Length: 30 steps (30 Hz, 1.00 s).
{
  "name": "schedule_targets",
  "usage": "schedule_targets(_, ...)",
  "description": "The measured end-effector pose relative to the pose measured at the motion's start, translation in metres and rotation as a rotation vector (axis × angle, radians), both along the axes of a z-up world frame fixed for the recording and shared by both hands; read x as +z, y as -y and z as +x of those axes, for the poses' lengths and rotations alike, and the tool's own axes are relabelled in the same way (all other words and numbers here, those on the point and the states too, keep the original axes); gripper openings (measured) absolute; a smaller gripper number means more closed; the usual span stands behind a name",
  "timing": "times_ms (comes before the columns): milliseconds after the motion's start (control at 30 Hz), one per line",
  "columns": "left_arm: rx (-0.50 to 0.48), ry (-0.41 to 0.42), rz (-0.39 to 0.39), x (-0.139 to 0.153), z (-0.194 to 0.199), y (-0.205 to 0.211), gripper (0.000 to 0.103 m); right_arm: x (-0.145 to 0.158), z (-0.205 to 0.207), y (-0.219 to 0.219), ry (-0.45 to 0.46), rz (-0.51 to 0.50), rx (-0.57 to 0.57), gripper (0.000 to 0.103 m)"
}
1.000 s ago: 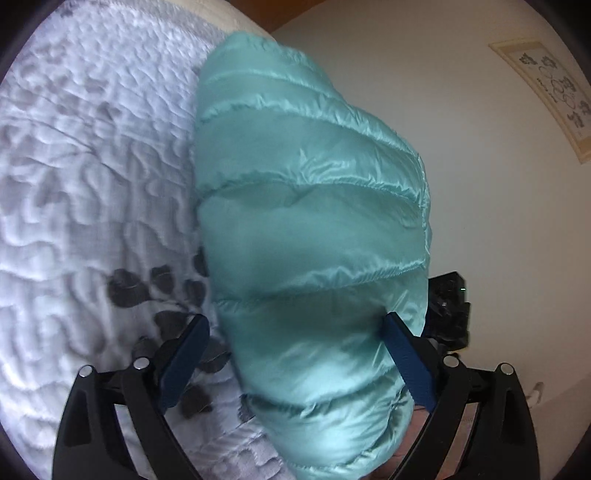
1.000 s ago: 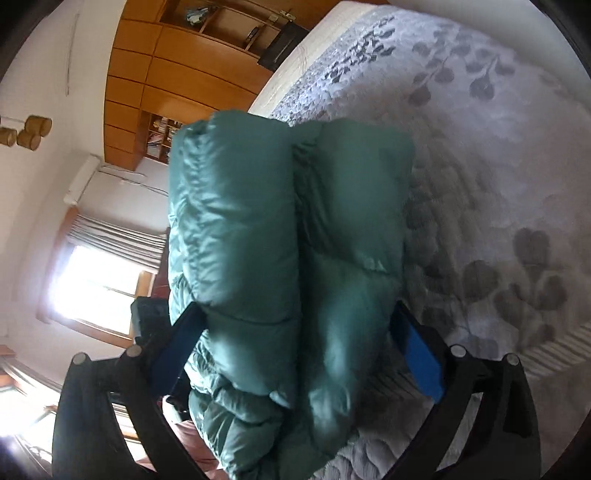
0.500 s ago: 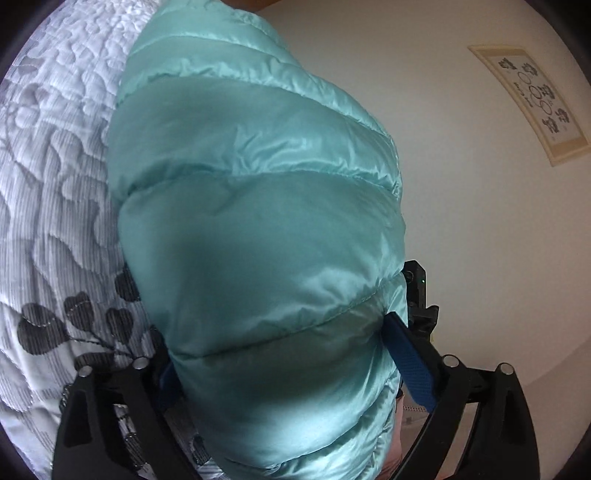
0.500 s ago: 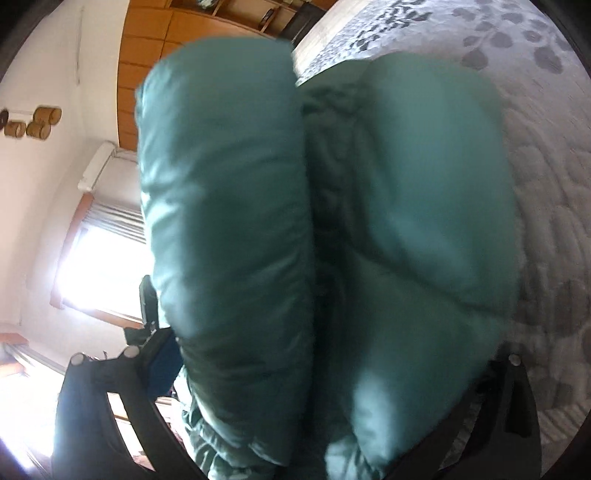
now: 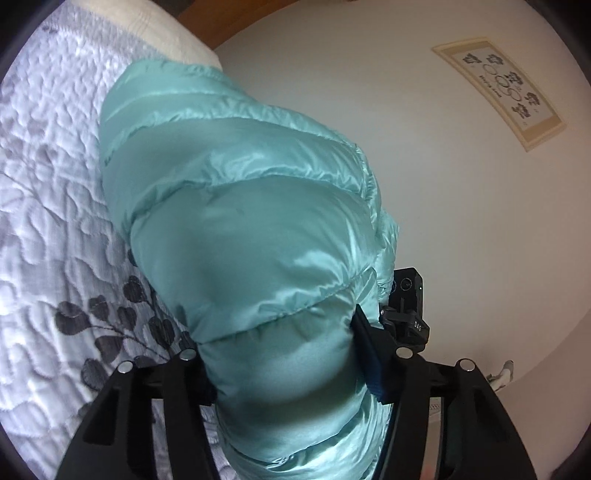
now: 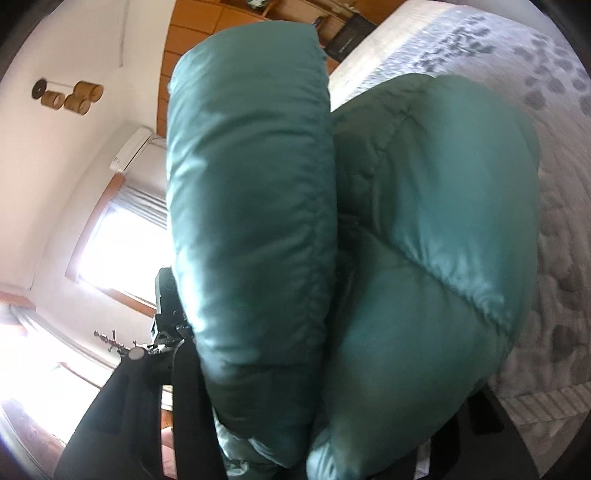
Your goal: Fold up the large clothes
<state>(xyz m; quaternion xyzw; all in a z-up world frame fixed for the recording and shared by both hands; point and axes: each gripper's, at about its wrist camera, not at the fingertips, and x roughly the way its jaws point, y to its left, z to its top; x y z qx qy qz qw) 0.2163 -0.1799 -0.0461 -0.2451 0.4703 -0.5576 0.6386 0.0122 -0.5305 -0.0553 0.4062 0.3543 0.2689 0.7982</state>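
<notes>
A folded teal puffer jacket (image 5: 240, 229) fills the middle of the left wrist view, with its near end bulging between my left gripper (image 5: 280, 354). Those jaws are closing, and the blue pad (image 5: 369, 362) on the right digs into the padding. The other pad is hidden behind the fabric. In the right wrist view the same jacket (image 6: 424, 240) shows as two thick rolls side by side. My right gripper (image 6: 332, 380) is closing on it too, its fingers mostly buried under the fabric. The jacket's far end rests toward the bed.
A white quilt with grey leaf prints (image 5: 55, 221) covers the bed under the jacket. A plain wall with a framed picture (image 5: 502, 88) stands to the right. The right wrist view shows a bright window (image 6: 122, 251), an air conditioner (image 6: 133, 147) and wooden cupboards (image 6: 192, 29).
Both pairs of jaws have narrowed from wide apart onto the jacket. The bundle now looms larger and closer in both views, and the views have tilted.
</notes>
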Motion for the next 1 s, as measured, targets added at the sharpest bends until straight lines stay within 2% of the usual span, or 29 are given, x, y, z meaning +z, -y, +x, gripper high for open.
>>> schedule_targets(333, 0.101, 0.079, -0.01, 0.025, 0.001, -0.051, 0.059, 0.029, 0.062, -0.047, 0.041, -0.058, 0.09, 0.046)
schedule_targets(567, 0.194, 0.111, 0.014, 0.028, 0.051, -0.065, 0.059, 0.037, 0.138, -0.08, 0.027, -0.097, 0.124, 0.046)
schedule_targets(700, 0.237, 0.126, 0.04, 0.025, 0.093, -0.073, 0.059, 0.037, 0.176, -0.107, 0.021, -0.115, 0.116, 0.046)
schedule_targets(833, 0.274, 0.158, 0.061, 0.021, 0.125, -0.083, 0.059, 0.022, 0.219, -0.11, 0.013, -0.088, 0.12, 0.046)
schedule_targets(900, 0.286, 0.174, 0.081, 0.012, 0.139, -0.086, 0.059, 0.006, 0.239, -0.114, -0.006, -0.062, 0.122, 0.046)
schedule_targets(1000, 0.302, 0.15, 0.14, -0.013, 0.16, -0.086, 0.059, -0.025, 0.26, -0.115, -0.068, -0.048, 0.119, 0.046)
